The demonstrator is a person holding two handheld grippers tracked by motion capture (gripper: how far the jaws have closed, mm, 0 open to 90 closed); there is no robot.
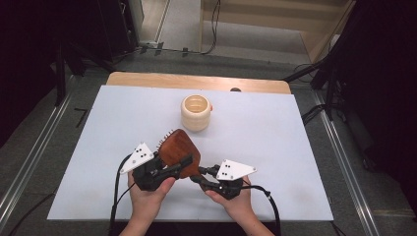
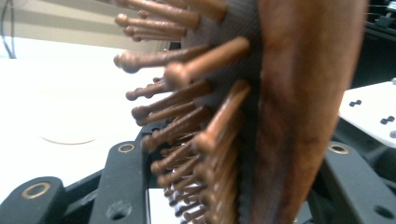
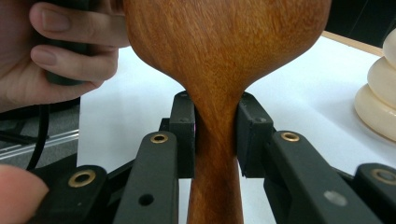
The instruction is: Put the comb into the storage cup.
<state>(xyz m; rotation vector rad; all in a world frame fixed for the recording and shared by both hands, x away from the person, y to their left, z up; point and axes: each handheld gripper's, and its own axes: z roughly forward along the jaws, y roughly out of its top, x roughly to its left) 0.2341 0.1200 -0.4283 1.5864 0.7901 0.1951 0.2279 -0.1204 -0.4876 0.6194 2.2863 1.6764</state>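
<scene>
- White sheet (image 1: 275,147) is covering most of a wooden table (image 1: 196,80); bare wood is showing as a strip along the far edge.
- Cream ribbed holder (image 1: 195,112) is standing upright on the sheet, toward the far middle, open top facing up.
- Small red-orange bit is peeking out at the holder's right side; too small to tell what it is.
- Small dark round spot (image 1: 235,90) is sitting at the far edge, where sheet meets wood.
- Near half of the sheet is lying bare, with faint smudges toward the right.
- In the right gripper view, the holder (image 3: 379,100) is standing on the white surface at the right edge.
</scene>
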